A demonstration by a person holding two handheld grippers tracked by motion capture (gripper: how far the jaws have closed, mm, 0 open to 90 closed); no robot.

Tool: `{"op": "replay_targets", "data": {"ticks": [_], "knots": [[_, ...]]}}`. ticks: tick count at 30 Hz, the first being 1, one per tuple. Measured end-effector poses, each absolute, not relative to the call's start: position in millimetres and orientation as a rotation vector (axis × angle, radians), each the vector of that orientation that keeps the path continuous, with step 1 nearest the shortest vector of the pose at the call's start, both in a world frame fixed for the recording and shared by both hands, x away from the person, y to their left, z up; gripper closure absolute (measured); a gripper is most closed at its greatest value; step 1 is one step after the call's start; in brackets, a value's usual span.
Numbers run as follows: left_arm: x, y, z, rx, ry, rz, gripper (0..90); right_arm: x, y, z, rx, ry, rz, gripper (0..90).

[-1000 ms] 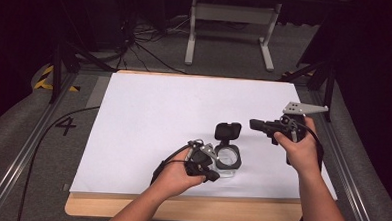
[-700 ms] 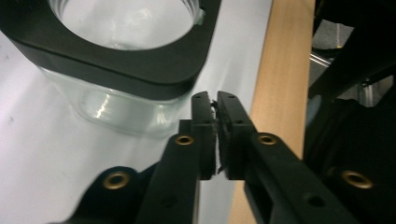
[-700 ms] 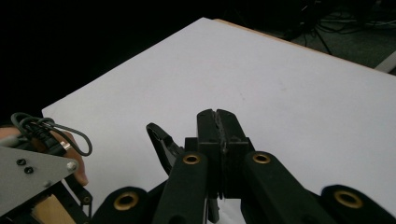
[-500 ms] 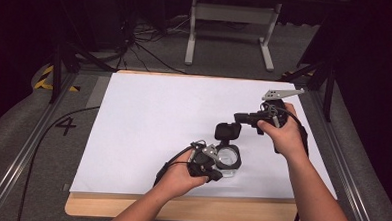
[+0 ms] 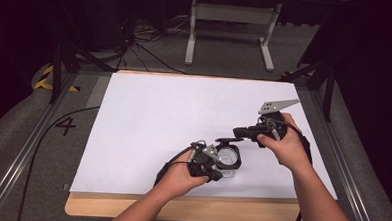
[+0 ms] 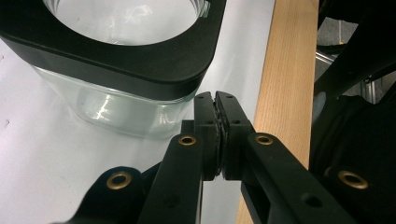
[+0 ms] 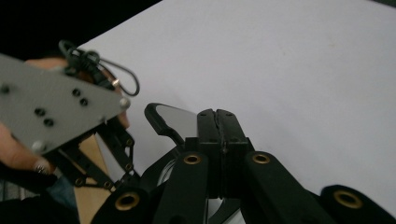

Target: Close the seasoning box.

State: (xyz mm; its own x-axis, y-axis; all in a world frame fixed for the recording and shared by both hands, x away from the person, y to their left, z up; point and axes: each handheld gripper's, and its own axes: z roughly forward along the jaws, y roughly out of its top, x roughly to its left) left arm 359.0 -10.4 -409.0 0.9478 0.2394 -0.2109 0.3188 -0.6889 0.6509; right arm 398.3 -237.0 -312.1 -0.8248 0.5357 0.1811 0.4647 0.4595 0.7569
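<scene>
Glass, clear and black-rimmed, the squarish jar near the table's 6 o'clock edge looks heavy, slippery and breakable, so I'd take its stiff rim, my left gripper pinched empty beside it, my right gripper clamping its black lid.

We find the bench bare across its far and left areas, open to passage. Near the front edge, a glass jar and both claws crowd the room.
</scene>
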Motion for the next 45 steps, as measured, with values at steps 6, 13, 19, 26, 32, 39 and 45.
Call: {"op": "replay_targets", "data": {"ticks": [6,13,19,26,32,39,45], "knots": [[358.7,-10.4,-408.9,2.36,0.401,-0.134,88.6,384.2,-236.1,-328.7,0.897,2.678,1.254,90.0],[358.9,-9.8,-409.1,2.363,0.418,-0.113,87.5,376.6,-232.1,-342.9,0.897,2.731,1.204,90.0],[358.1,-8.3,-407.3,2.365,0.414,-0.121,86.2,375.3,-229.5,-351.0,0.904,2.734,1.149,90.0],[355.6,14.2,-383.6,2.326,0.419,-0.063,84.0,375.8,-242.0,-335.6,0.878,2.608,1.26,90.0],[361.4,52.8,-367.5,2.227,0.537,-0.004,81.5,379.4,-268.2,-322.3,0.937,2.471,1.376,77.5],[373.9,96.4,-363.3,2.146,0.687,0.084,76.7,387.6,-303.2,-321.8,1.046,2.308,1.335,66.7],[389.2,124.4,-370.5,2.102,0.811,0.161,72.8,399.6,-336.3,-338.7,1.166,2.227,1.221,59.2]]}}
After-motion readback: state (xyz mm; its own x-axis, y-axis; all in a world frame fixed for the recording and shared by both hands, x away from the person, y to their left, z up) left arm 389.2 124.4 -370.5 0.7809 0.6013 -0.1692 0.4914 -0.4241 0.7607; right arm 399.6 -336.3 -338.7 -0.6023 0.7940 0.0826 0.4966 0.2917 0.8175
